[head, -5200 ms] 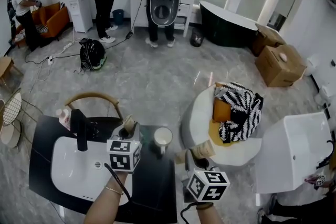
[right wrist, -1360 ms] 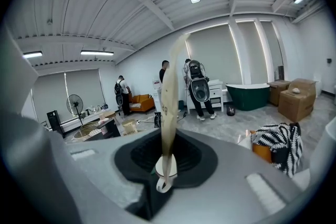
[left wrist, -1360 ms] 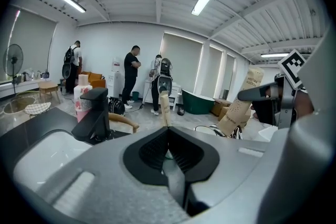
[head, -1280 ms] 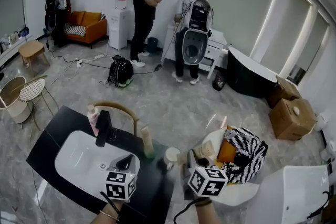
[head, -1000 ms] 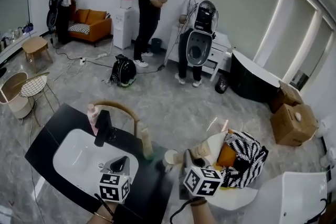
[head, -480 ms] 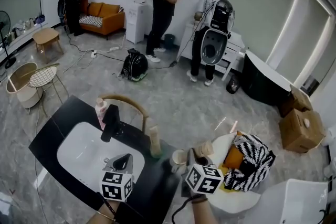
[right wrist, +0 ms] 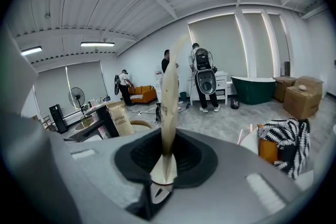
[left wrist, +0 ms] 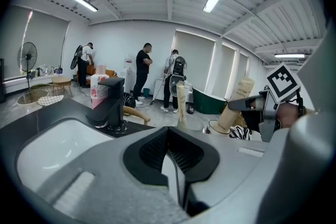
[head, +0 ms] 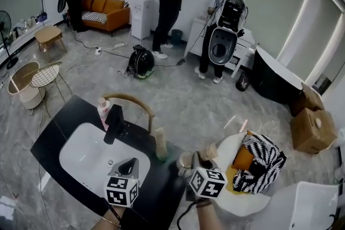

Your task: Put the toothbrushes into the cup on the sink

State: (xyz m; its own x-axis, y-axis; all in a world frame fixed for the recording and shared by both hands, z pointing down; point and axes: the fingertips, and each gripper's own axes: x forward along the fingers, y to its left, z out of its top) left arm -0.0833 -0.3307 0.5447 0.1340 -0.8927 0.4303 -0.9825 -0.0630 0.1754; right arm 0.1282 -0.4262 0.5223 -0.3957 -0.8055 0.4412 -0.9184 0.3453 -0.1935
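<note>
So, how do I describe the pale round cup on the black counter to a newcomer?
Find the black counter with the white basin. The pale round cup stands near its right end, between an upright tan packet and the right gripper, which holds a second packet. It is the only short, open-topped thing.

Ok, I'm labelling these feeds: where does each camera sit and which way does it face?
Head view: on the person's head, facing steeply down at the sink; left claw, right claw and forearms show.
Left gripper view: on the left claw, looking along its shut, empty jaws past the faucet; the right claw shows at right.
Right gripper view: on the right claw, looking along jaws shut on a wrapped toothbrush, toward the room.
Shared: head and left gripper views both show faucet and right claw.
</note>
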